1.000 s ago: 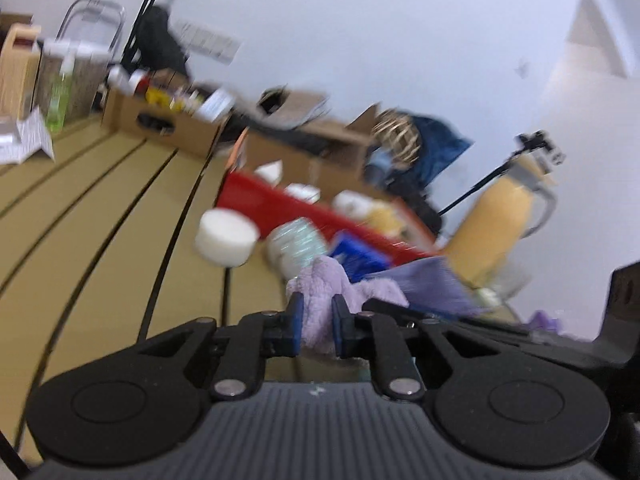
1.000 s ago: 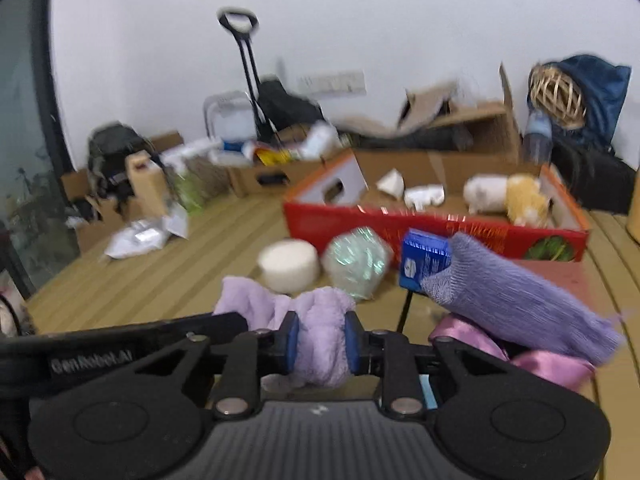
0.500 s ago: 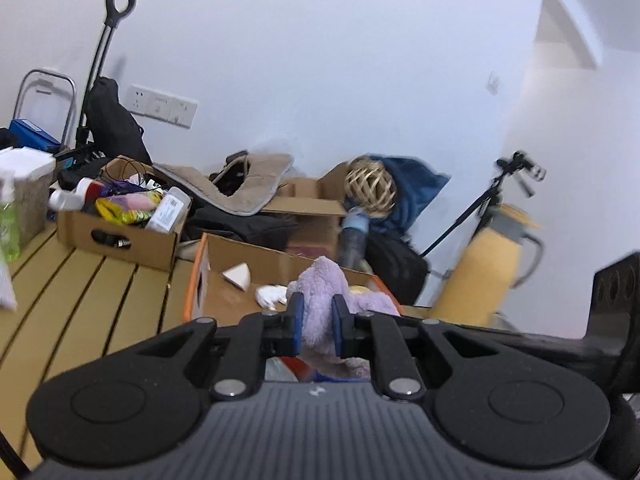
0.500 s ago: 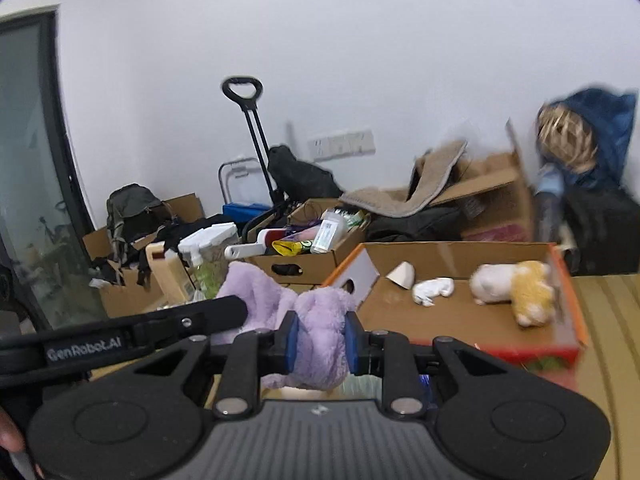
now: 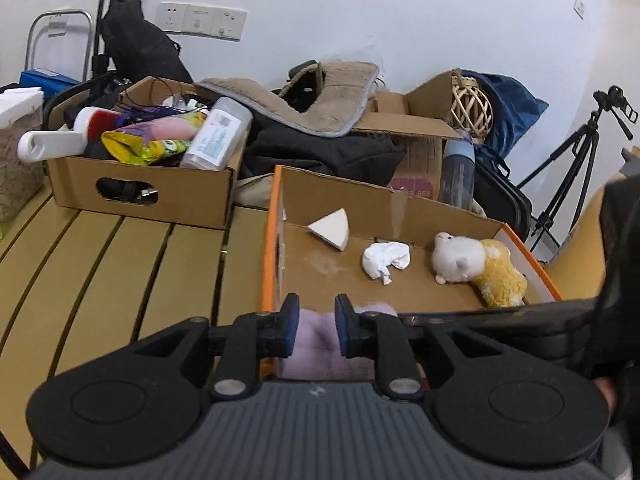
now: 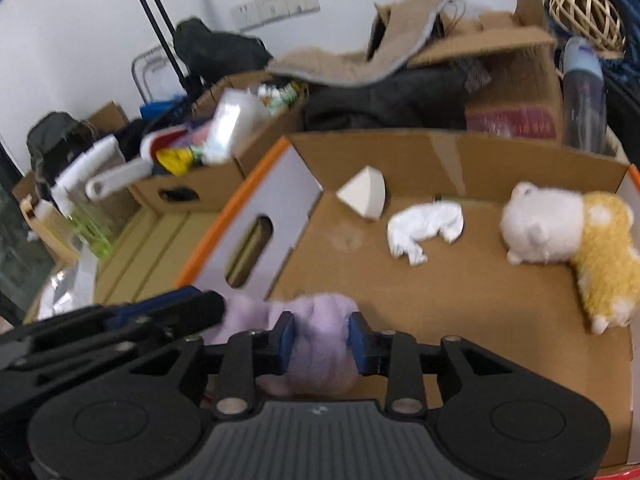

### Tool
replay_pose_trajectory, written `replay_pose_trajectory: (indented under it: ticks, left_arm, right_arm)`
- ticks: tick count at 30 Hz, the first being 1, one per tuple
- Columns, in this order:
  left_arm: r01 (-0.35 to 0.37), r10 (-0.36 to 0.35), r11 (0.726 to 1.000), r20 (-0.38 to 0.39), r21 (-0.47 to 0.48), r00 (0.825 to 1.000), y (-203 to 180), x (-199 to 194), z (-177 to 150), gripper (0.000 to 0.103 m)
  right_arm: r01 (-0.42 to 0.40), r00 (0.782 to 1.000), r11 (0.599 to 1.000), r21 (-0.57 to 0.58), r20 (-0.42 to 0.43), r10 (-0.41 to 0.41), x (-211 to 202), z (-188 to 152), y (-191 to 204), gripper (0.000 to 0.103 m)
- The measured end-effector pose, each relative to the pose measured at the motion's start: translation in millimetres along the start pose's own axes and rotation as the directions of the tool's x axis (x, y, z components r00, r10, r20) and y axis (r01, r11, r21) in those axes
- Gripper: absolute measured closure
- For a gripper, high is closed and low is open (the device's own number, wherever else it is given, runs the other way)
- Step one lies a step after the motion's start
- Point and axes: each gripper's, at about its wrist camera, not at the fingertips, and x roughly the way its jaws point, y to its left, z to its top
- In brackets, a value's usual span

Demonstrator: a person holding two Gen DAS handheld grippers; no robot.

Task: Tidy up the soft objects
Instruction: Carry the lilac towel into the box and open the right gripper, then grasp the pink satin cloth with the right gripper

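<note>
A fluffy purple cloth (image 5: 320,360) hangs between both grippers above the near end of an orange-rimmed cardboard box (image 5: 276,240). My left gripper (image 5: 316,330) has the cloth filling the gap between its blue pads, and its jaws are opening. My right gripper (image 6: 320,340) holds the same cloth (image 6: 320,316) with the pads still against it; its jaws are opening too. The left gripper's fingers (image 6: 160,312) reach the cloth from the left in the right wrist view. Inside the box lie a white wedge sponge (image 6: 362,194), a crumpled white cloth (image 6: 424,228) and a white-and-yellow plush toy (image 6: 560,236).
A cardboard box of bottles and packets (image 5: 140,188) stands at the left on the slatted wooden table (image 5: 100,260). Behind are a grey mat (image 5: 320,100), a wicker ball (image 5: 470,110), a water bottle (image 5: 458,172) and a tripod (image 5: 580,152).
Both grippers carried the purple cloth up from the table and forward over the box, then tipped down toward its floor. The gaps between both pairs of pads have widened.
</note>
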Motion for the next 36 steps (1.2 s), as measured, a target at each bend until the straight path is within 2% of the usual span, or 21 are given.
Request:
replay_pose_trajectory:
  ticks: [1,2,3,4,6,8,9,11,15,20,22,24,25,28,31,33,36]
  left_arm:
    - [-0.003,0.003,1.0,0.012,-0.006,1.0,1,-5,2,0.081]
    - [-0.005,0.005,1.0,0.022,-0.008,1.0,0,-9,4,0.08]
    - [-0.01,0.01,1.0,0.031,-0.005,0.999,-1,-15,8,0.079]
    - [-0.014,0.014,1.0,0.043,0.0,0.999,-3,-22,11,0.078]
    - [-0.023,0.021,0.999,0.068,0.022,0.997,-10,-38,20,0.076]
    - [-0.032,0.028,0.999,0.101,0.041,0.995,-19,-60,27,0.066]
    - [-0.032,0.025,0.998,0.119,0.052,0.993,-23,-73,29,0.062]
    - [-0.04,0.027,0.996,0.159,0.08,0.987,-31,-100,33,0.048]
    - [-0.088,0.052,0.985,0.234,0.145,0.971,-46,-154,38,0.044]
    - [-0.113,0.06,0.98,0.297,0.165,0.953,-69,-205,34,0.034]
    - [-0.121,0.058,0.975,0.315,0.186,0.947,-77,-225,17,0.034]
    - [-0.117,0.031,0.966,0.344,0.231,0.939,-85,-250,-6,0.027]
    - [-0.111,0.011,0.96,0.362,0.256,0.932,-88,-264,-18,0.019]
    - [-0.14,0.004,0.944,0.415,0.299,0.91,-101,-306,-54,0.014]
    - [-0.125,-0.027,0.947,0.46,0.297,0.888,-105,-343,-94,0.004]
    - [-0.111,-0.061,0.937,0.468,0.331,0.882,-110,-363,-125,0.002]
    - [-0.098,-0.094,0.917,0.447,0.387,0.89,-121,-385,-163,0.001]
  right_arm:
    - [0.002,1.0,1.0,-0.007,-0.015,-0.002,2,0,1,0.064]
    - [-0.005,1.0,1.0,-0.007,-0.031,0.005,2,0,2,0.052]
    - [-0.007,0.999,1.0,-0.01,-0.041,0.006,0,1,2,0.045]
    - [0.001,0.999,1.0,-0.023,-0.038,-0.002,-7,2,3,0.046]
    - [0.046,0.999,0.997,-0.06,0.024,-0.044,-34,6,9,0.045]
    - [0.057,0.994,0.995,-0.076,0.098,-0.049,-69,9,12,0.042]
    - [0.058,0.988,0.995,-0.081,0.145,-0.046,-95,10,12,0.038]
    - [0.076,0.974,0.994,-0.083,0.219,-0.057,-139,7,10,0.031]
    - [0.128,0.945,0.989,-0.077,0.313,-0.098,-217,-4,-2,0.027]
    - [0.173,0.907,0.984,-0.049,0.398,-0.139,-283,-28,-9,0.027]
    - [0.179,0.892,0.982,-0.058,0.432,-0.137,-303,-50,-9,0.027]
    - [0.202,0.867,0.975,-0.092,0.479,-0.135,-321,-79,-6,0.025]
    - [0.225,0.857,0.966,-0.128,0.498,-0.134,-329,-97,-2,0.024]
    - [0.276,0.841,0.939,-0.206,0.524,-0.132,-353,-141,12,0.024]
    - [0.267,0.828,0.936,-0.231,0.552,-0.1,-376,-188,20,0.016]
    - [0.237,0.821,0.942,-0.237,0.567,-0.064,-387,-226,25,0.013]
    - [0.222,0.826,0.935,-0.276,0.563,-0.03,-391,-270,35,0.013]
